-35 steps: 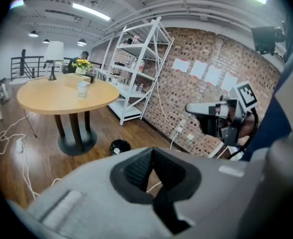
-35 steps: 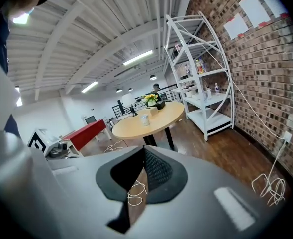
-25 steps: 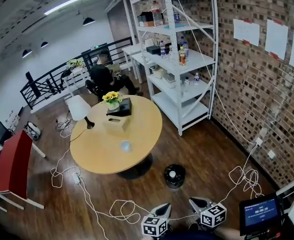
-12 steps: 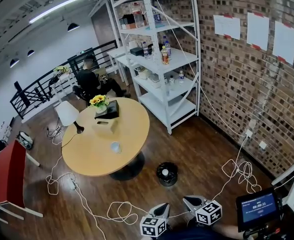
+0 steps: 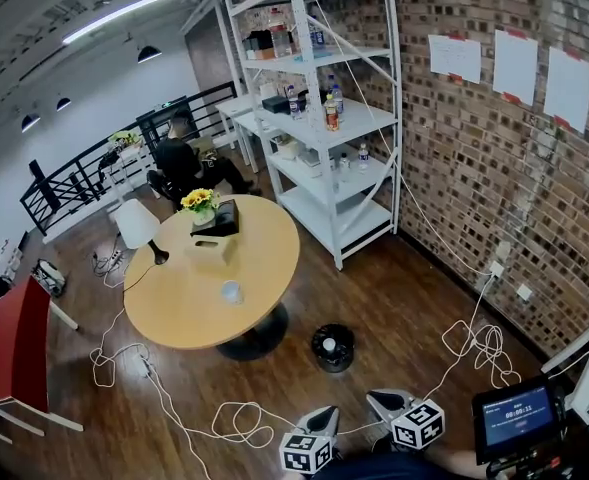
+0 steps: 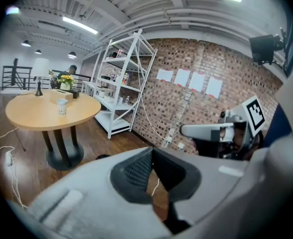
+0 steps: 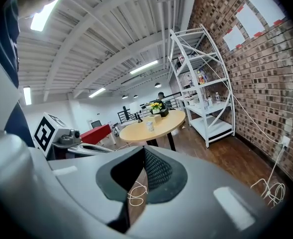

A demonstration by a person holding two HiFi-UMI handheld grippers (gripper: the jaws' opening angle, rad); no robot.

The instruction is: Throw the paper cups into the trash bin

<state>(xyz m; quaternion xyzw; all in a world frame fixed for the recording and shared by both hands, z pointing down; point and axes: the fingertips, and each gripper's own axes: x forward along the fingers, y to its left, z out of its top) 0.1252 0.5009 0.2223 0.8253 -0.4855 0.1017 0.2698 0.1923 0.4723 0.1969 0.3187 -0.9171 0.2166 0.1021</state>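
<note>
Grey hand-held left gripper [image 6: 151, 156] with black ribbed pads [image 6: 136, 169]: jaws together at the tips, nothing clamped, only floor and a strand of white cable [image 6: 156, 187] showing through the slit. Same for the grey hand-held right gripper [image 7: 142, 156]: jaws closed on nothing. Both held low and side by side at the bottom of the head view, well apart from everything else. Compared with a little over a second ago, swung toward each other: right gripper's marker cube [image 6: 253, 113] larger in the left gripper view, left gripper's cube [image 7: 47, 128] newly in sight in the right gripper view, and the round light-wood table [image 5: 174, 313] smaller and farther off in both. Further out, on the dark wooden floor [image 5: 394, 298], a round black trash bin [image 5: 314, 353] just beside the table's foot, off its near right edge, holding a small white round thing [image 5: 328, 345]; possibly a cup, too small to tell. On the table, a small white paper cup [image 5: 231, 291] upright, a little in from the near edge, in the same spot as in the earlier head views, like the bin. Toward the far edge, a white lamp [image 5: 137, 223], yellow flowers [image 5: 200, 201] and a tan box [image 5: 206, 250]. As a judgement for the task: no cup in either gripper, one cup on the table rather than in the bin, so some carrying left.
</note>
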